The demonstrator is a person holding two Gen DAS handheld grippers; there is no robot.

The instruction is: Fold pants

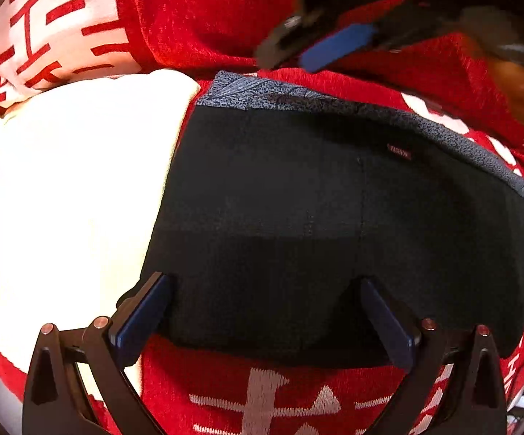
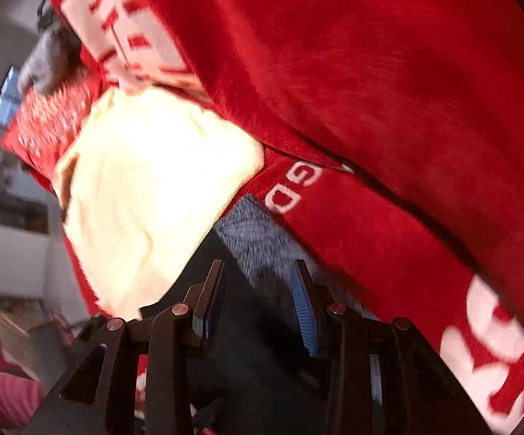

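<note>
Pants lie folded on the red blanket; I am lining up the next fold.

Left wrist view: the dark pants (image 1: 334,224) fill the centre and right of the frame as a flat block, grey waistband along the upper edge, a cream cloth (image 1: 62,188) beside them at left, all on the red blanket (image 1: 207,18). My left gripper (image 1: 267,322) stands wide over their lower edge, holding nothing; the right gripper (image 1: 338,45) blurs across the upper right.
Right wrist view: the right gripper (image 2: 258,308), part open and empty, hovers above the waistband corner at lower centre. I judge that the next move calls for pinching that edge cleanly.
</note>
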